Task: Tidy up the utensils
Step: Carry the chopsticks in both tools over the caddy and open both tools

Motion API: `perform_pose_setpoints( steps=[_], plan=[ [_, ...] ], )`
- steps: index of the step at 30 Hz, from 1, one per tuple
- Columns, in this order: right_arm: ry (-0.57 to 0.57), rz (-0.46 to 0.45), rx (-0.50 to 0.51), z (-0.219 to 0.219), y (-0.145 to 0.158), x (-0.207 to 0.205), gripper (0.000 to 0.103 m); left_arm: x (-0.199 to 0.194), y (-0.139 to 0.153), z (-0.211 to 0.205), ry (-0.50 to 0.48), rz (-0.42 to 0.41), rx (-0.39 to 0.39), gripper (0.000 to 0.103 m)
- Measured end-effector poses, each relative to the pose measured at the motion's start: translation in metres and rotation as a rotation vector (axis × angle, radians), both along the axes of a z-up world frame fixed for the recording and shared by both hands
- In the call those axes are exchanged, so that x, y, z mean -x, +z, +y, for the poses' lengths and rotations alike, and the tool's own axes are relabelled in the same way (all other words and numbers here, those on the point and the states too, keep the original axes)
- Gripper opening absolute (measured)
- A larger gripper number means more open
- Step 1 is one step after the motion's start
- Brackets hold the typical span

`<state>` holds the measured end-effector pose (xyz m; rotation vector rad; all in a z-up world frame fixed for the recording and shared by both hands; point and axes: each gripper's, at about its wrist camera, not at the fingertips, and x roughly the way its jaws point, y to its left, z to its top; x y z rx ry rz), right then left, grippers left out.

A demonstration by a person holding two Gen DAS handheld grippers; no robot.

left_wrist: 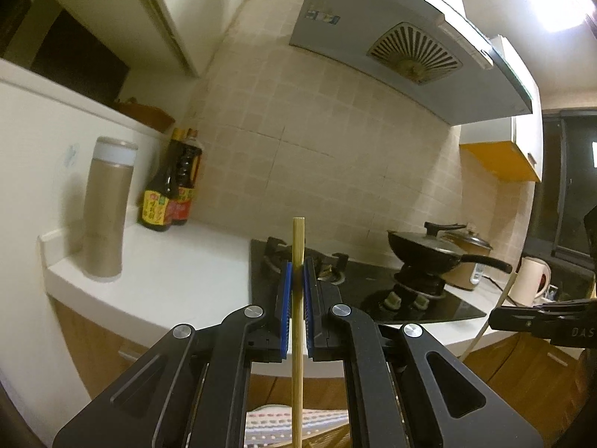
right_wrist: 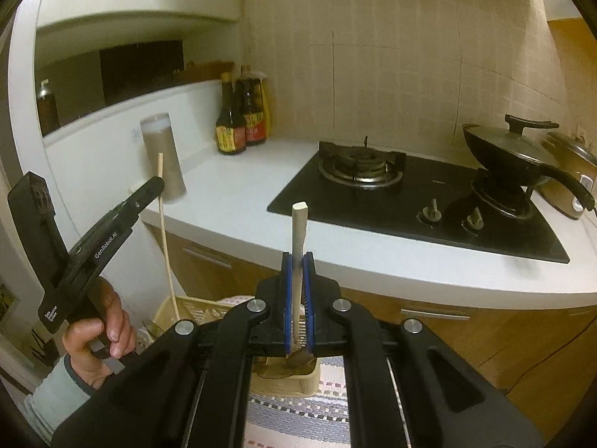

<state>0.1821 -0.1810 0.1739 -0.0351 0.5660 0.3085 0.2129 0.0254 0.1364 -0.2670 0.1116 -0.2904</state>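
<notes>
Pale bamboo chopstick (left_wrist: pixel 297 298) between blue pads (left_wrist: pixel 286 310) of the black left gripper (left_wrist: pixel 297 272); hob (right_wrist: pixel 429 201) at right glossy black on a white counter (right_wrist: pixel 231 194). Beige tiled wall (left_wrist: pixel 335 142), brown-grey canister (left_wrist: pixel 104 205) with white band at left, and at bottom a cloth (right_wrist: pixel 294 418) striped in grey with small pink and dark checks.

Home kitchen, gas hob (right_wrist: pixel 418 201) w/ lidded wok (right_wrist: pixel 518 156), range hood (left_wrist: pixel 410 41), sauce bottles (right_wrist: pixel 242 119), tiled wall (left_wrist: pixel 317 119)
</notes>
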Motion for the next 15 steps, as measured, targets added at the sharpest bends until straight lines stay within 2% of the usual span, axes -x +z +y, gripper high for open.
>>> perform_pose_setpoints(
  steps=[10,15],
  plan=[
    [0.001,0.064,0.027,0.009,-0.036,-0.009,0.004,0.007,-0.022,0.001,-0.034,0.034,-0.012,0.005],
    [0.012,0.113,-0.019,0.004,-0.045,-0.009,0.005,0.018,-0.026,-0.003,-0.052,0.047,-0.041,0.005]
  ],
)
